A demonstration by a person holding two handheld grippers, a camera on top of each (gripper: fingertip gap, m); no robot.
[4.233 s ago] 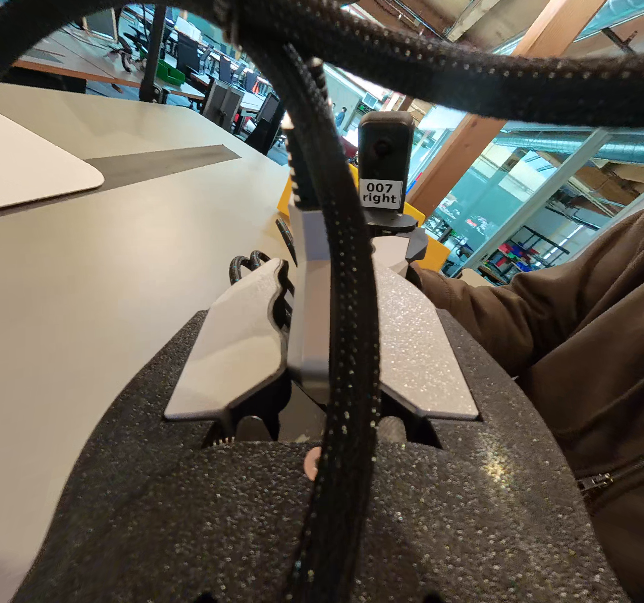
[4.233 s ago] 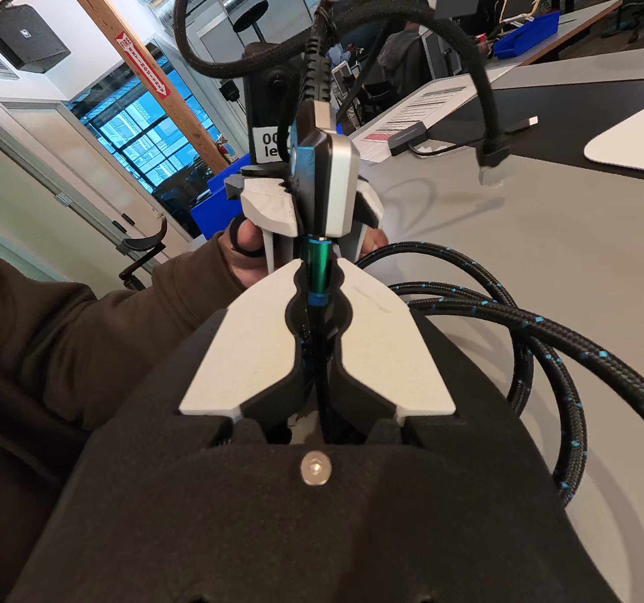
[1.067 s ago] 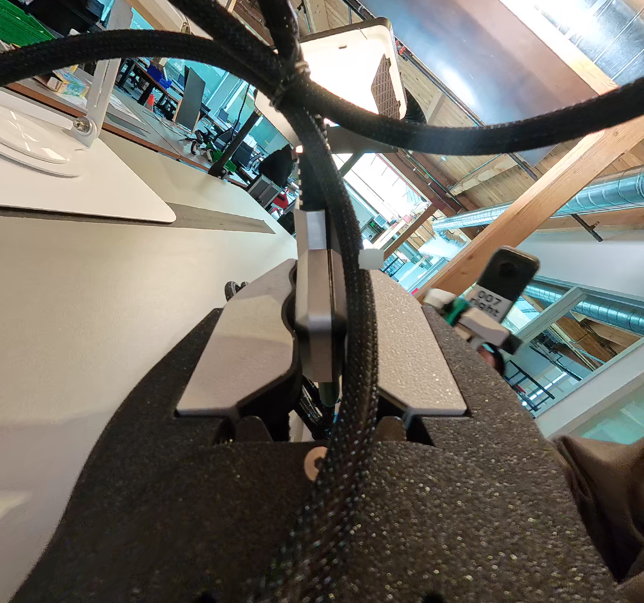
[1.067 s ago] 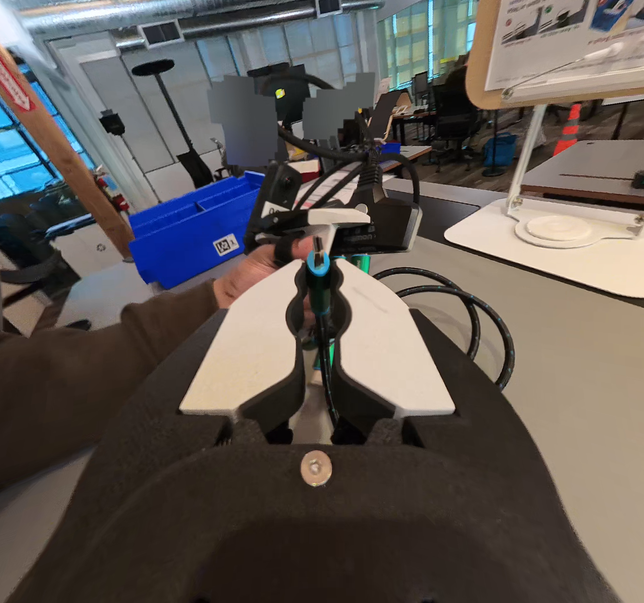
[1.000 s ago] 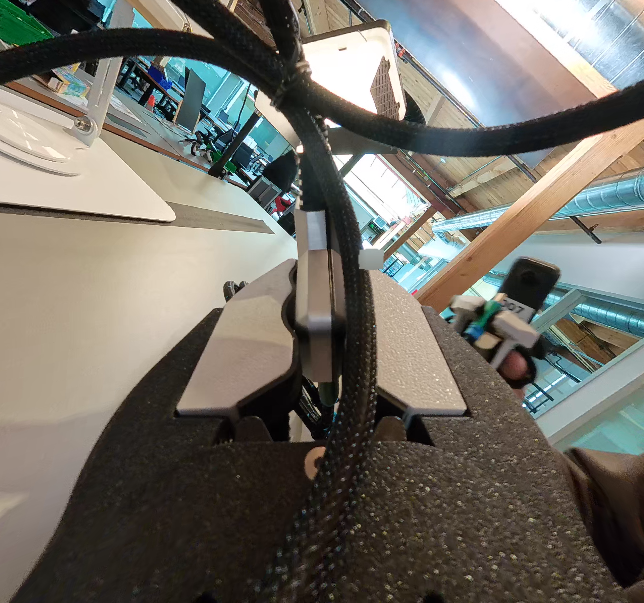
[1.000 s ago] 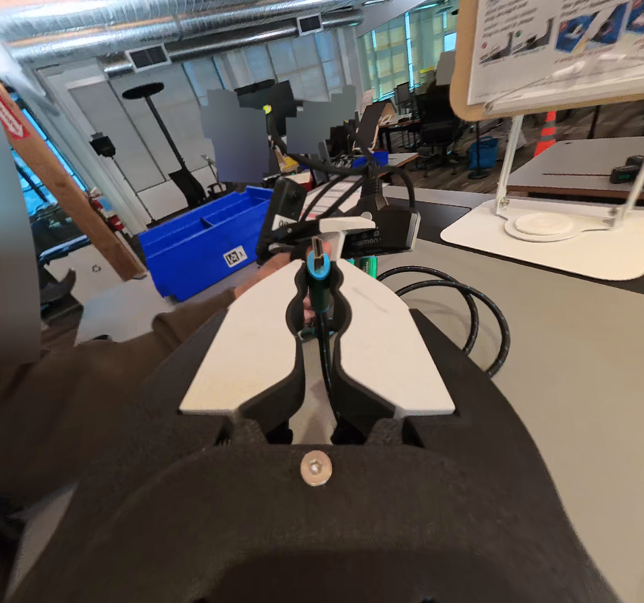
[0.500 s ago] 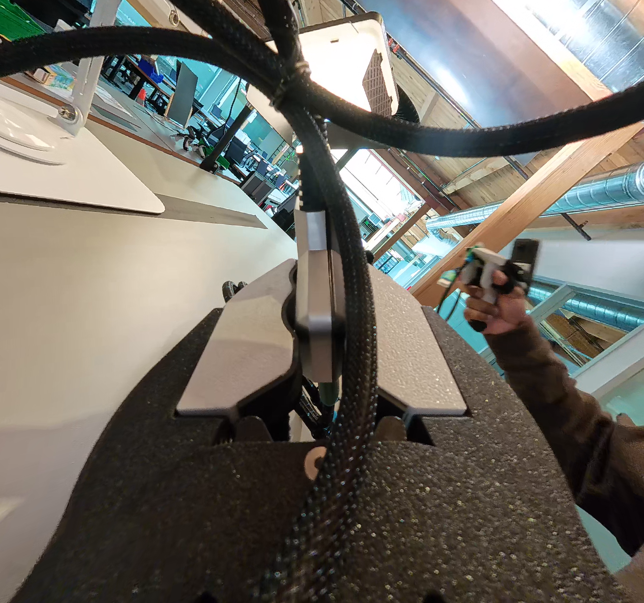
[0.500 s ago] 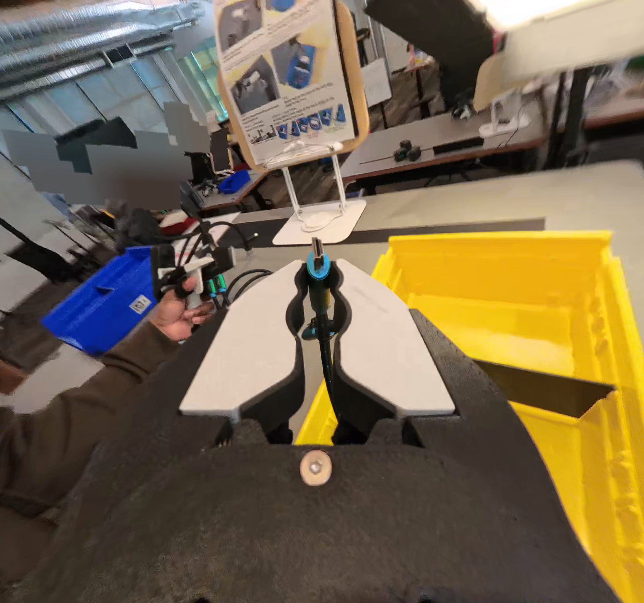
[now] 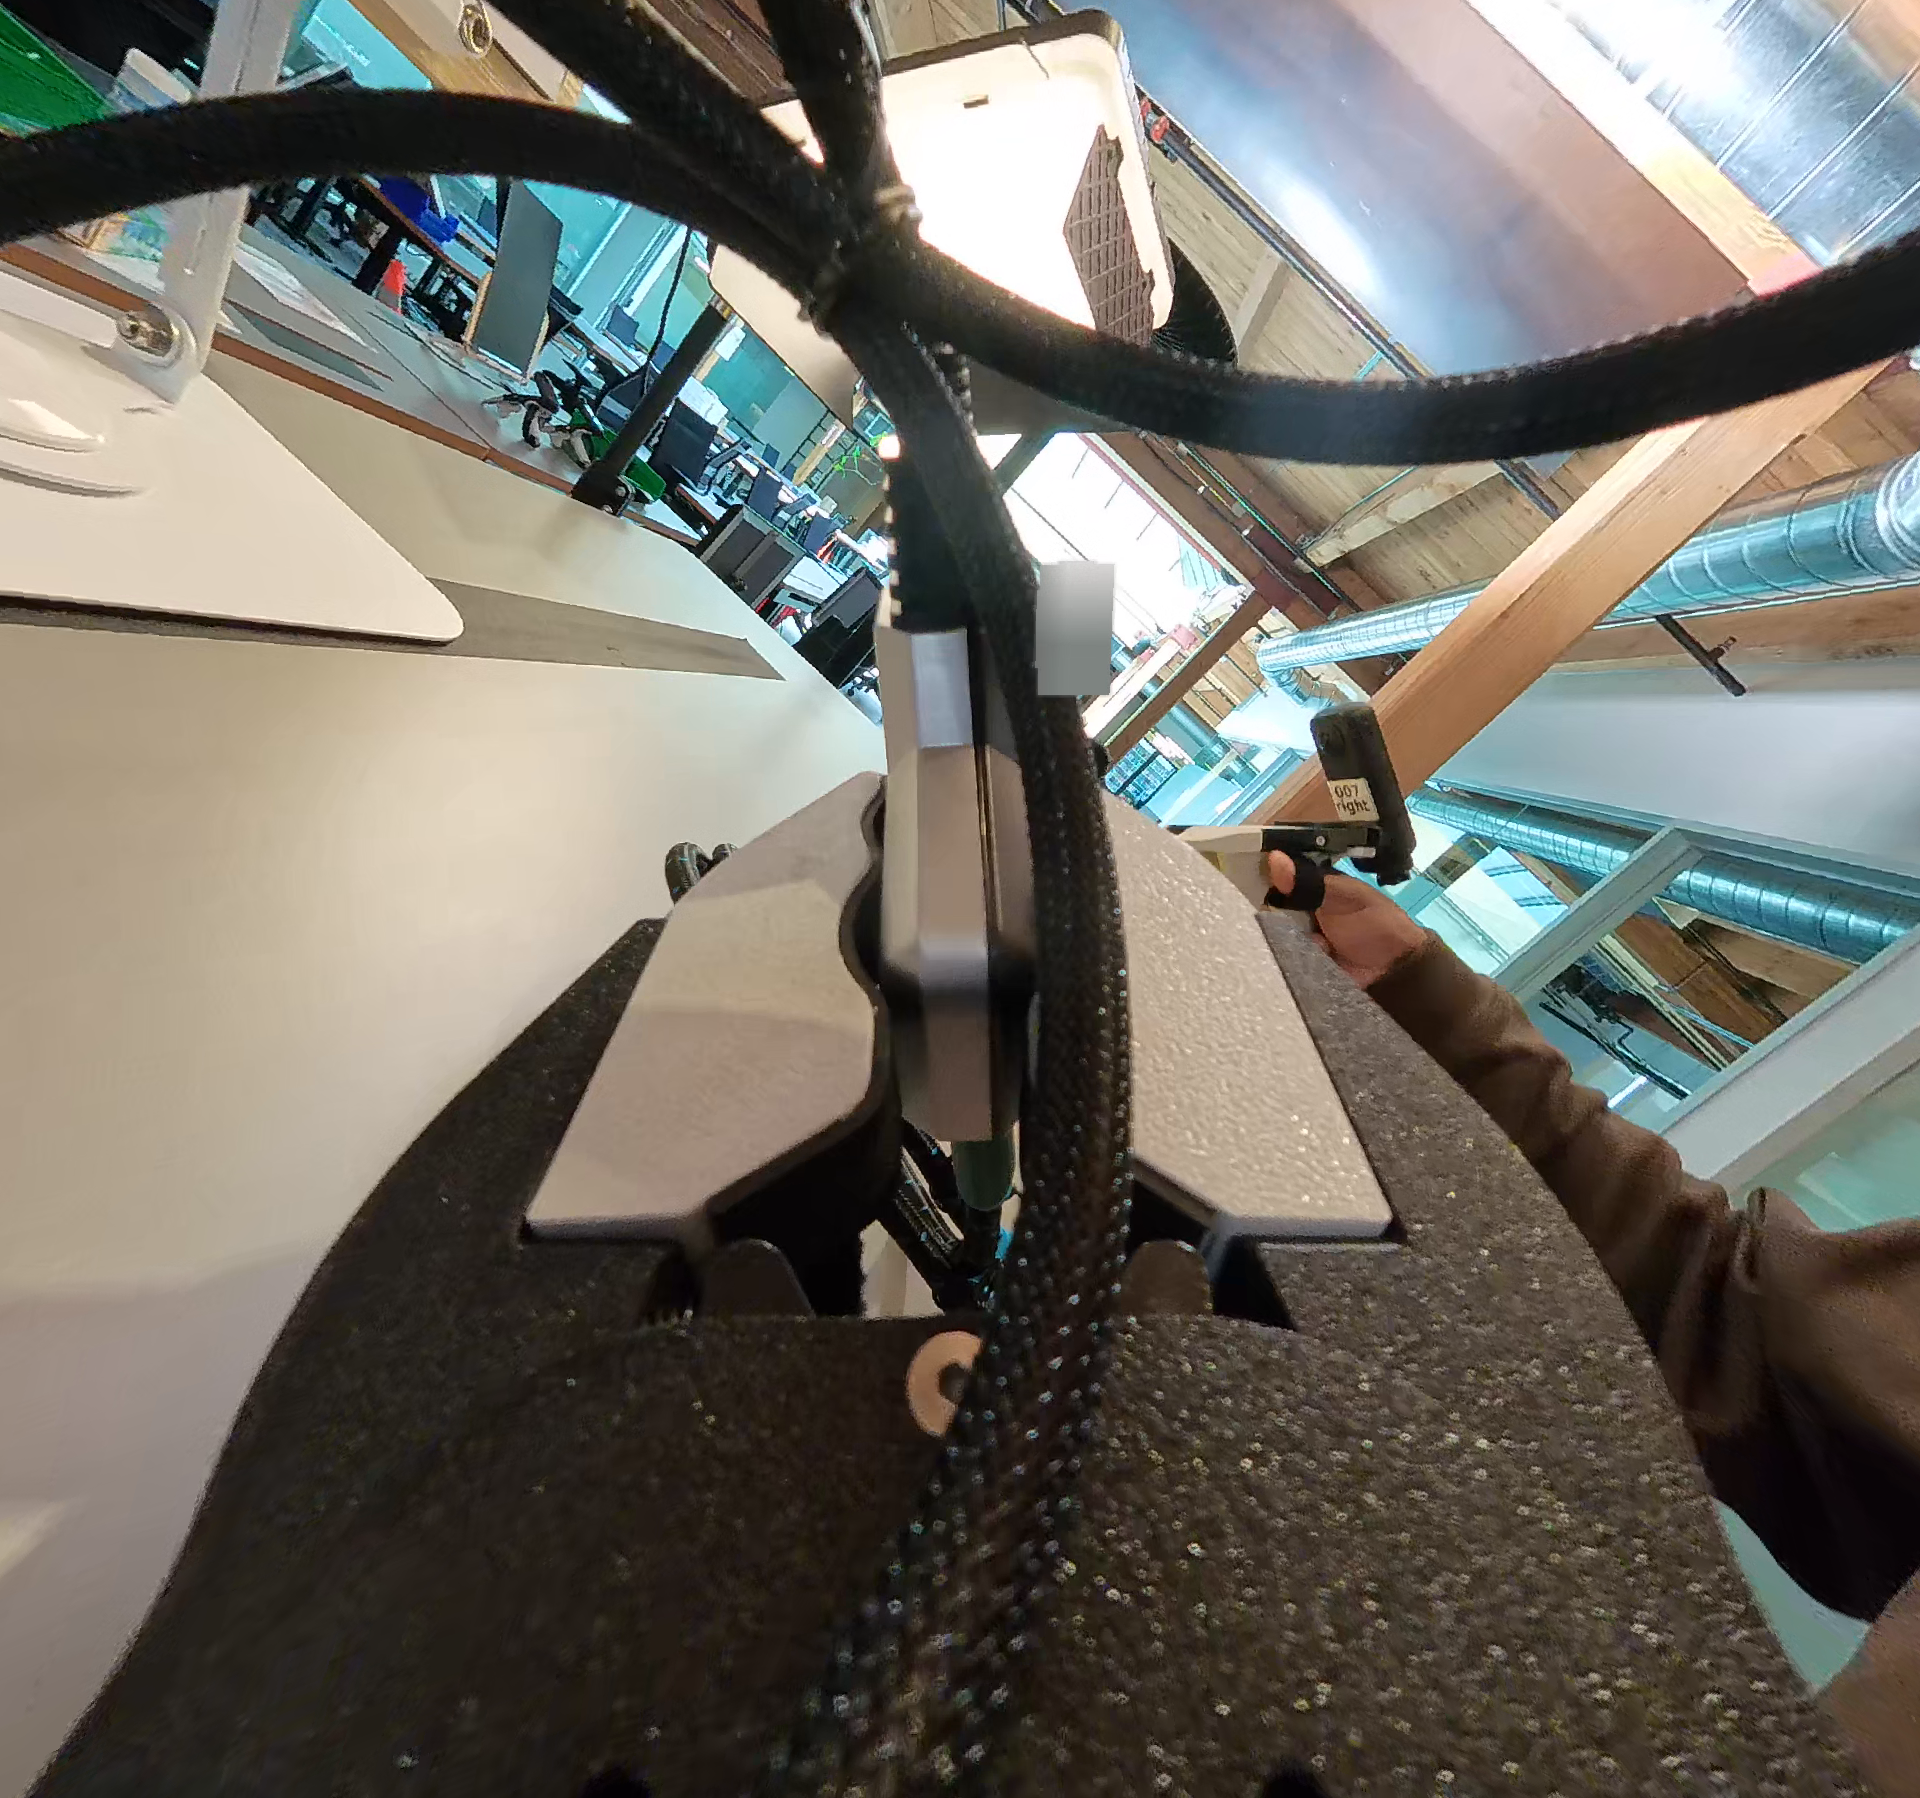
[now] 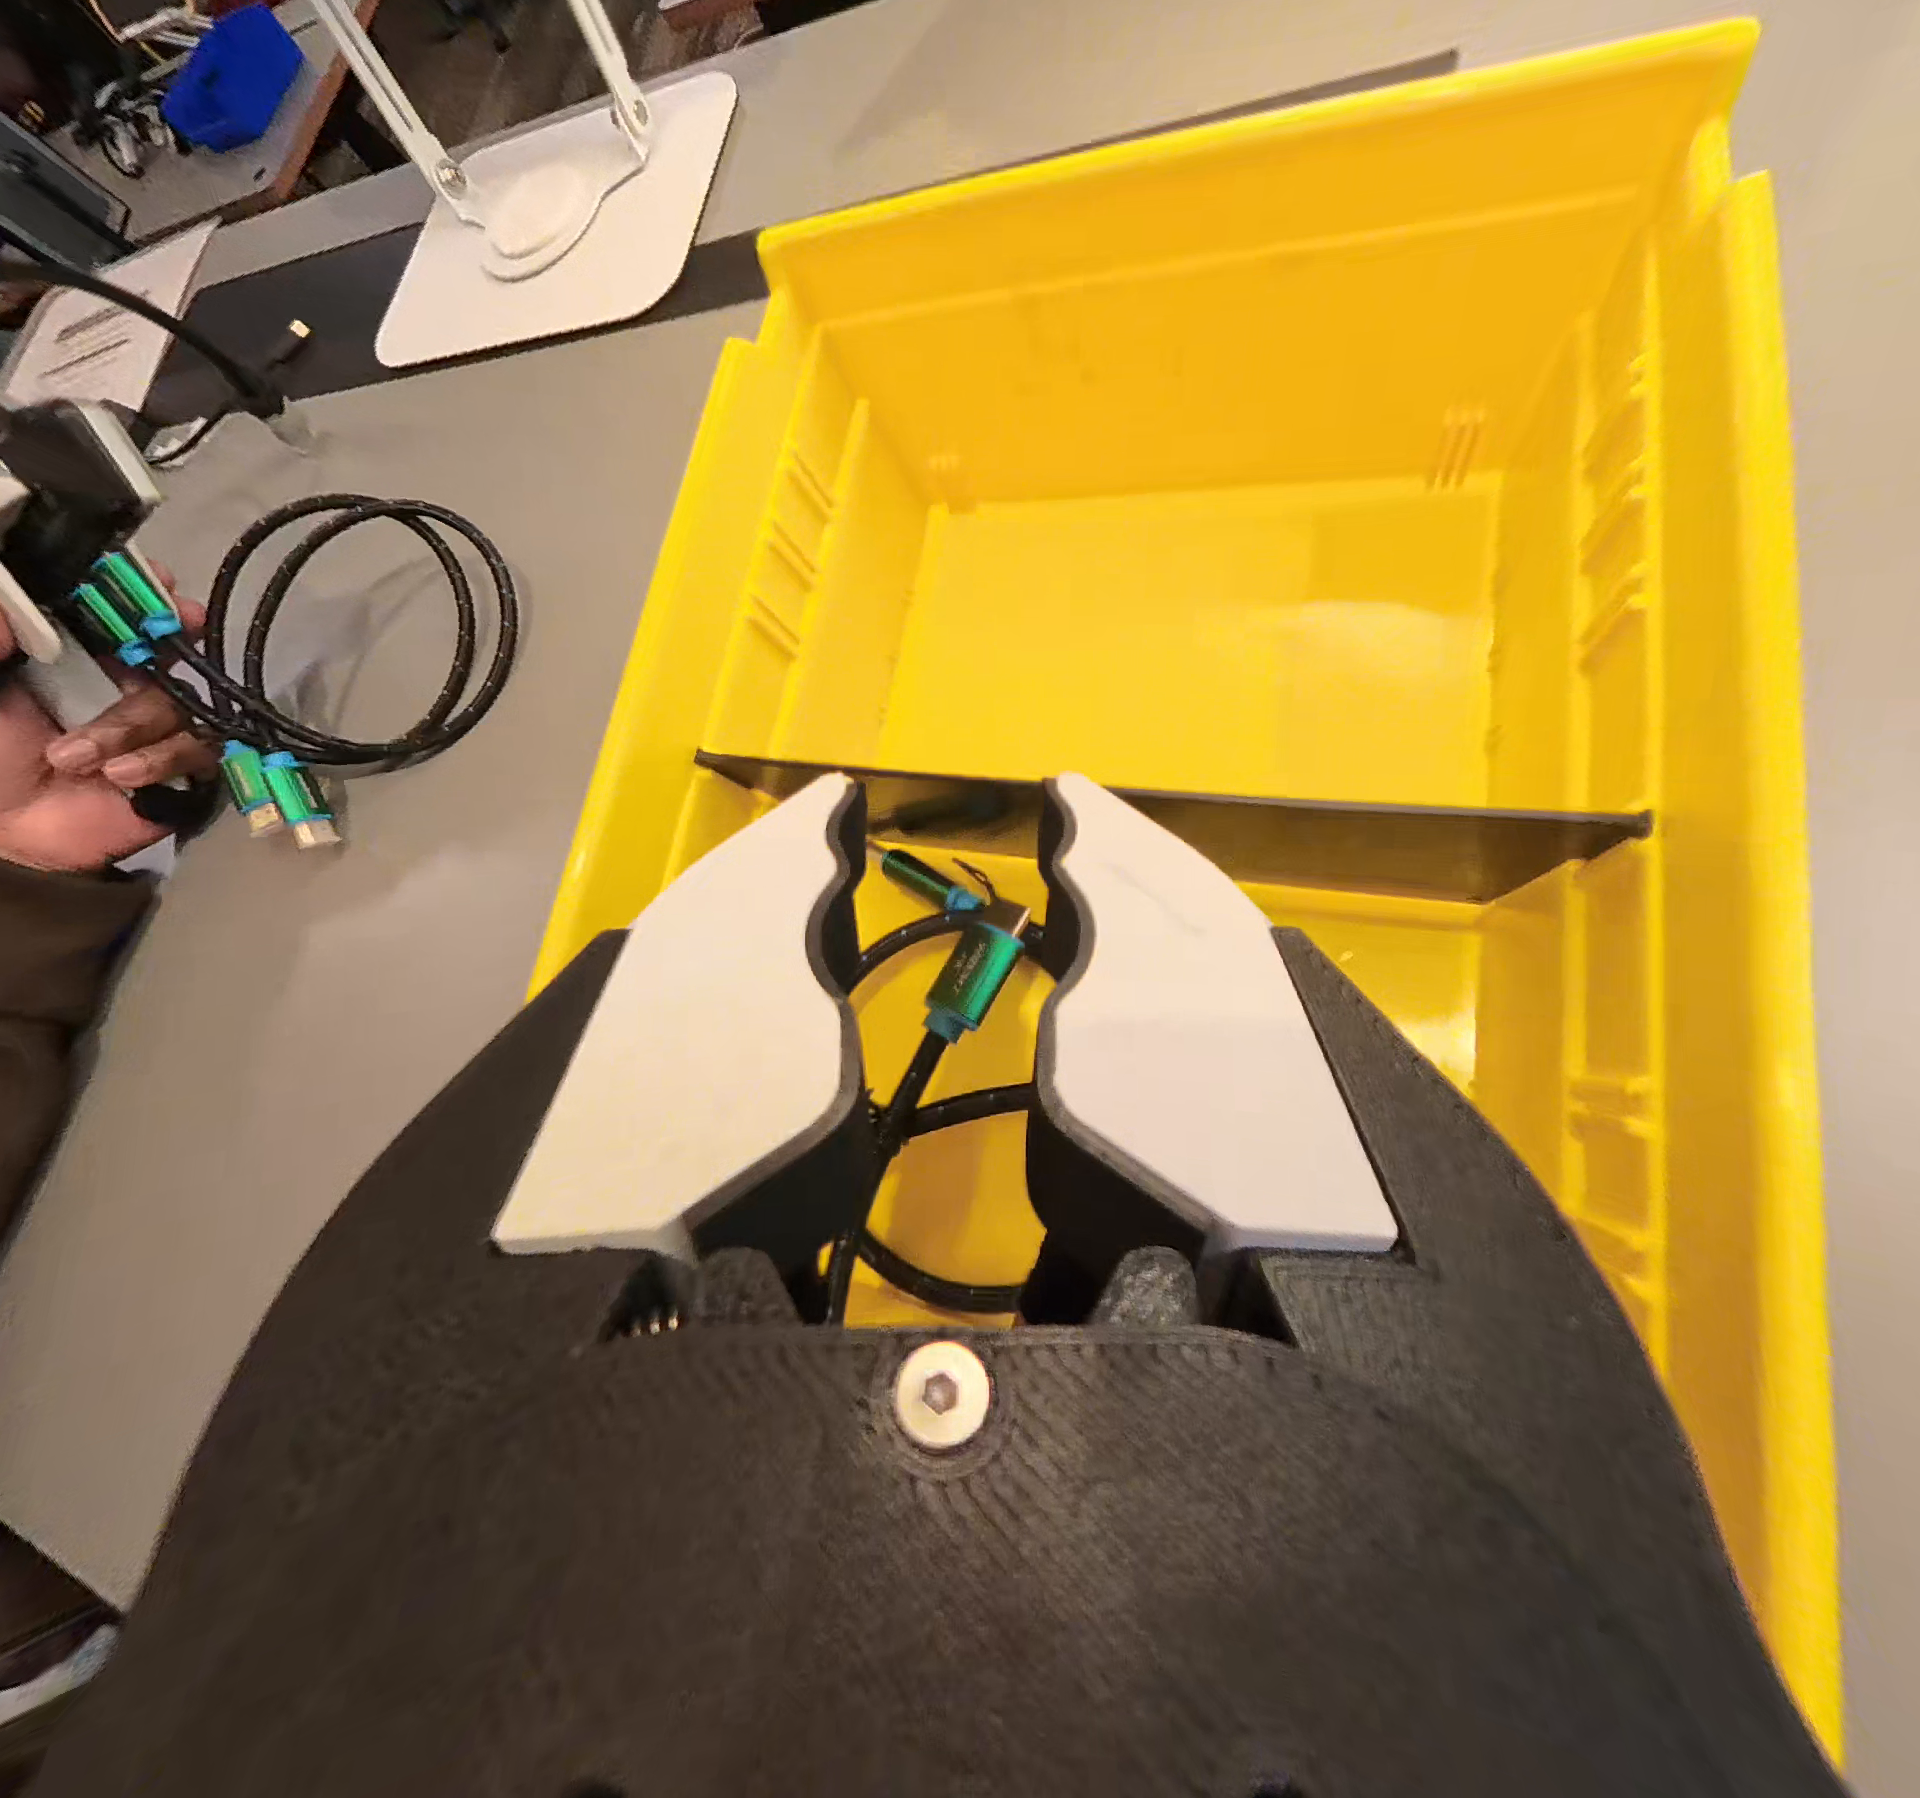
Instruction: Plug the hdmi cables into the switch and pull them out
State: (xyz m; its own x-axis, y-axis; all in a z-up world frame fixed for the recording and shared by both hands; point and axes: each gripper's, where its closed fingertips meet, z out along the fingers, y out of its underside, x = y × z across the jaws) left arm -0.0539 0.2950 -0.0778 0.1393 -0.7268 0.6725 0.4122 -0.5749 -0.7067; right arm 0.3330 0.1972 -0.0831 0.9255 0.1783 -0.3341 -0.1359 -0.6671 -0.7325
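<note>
Here your right gripper (image 10: pixel 951 855) stands open over the yellow bin (image 10: pixel 1714 605); the green-plugged cable (image 10: pixel 966 979) lies loose in its near compartment. Your left gripper (image 9: pixel 987 875) clamps the grey hub (image 9: pixel 935 917) above the desk (image 9: pixel 312 865).

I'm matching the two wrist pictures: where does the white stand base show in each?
Left wrist view: white stand base at the far left, on the grey table.
Right wrist view: upper left, beyond the yellow bin.
Shared landmark: the coiled black braided cable.
</note>
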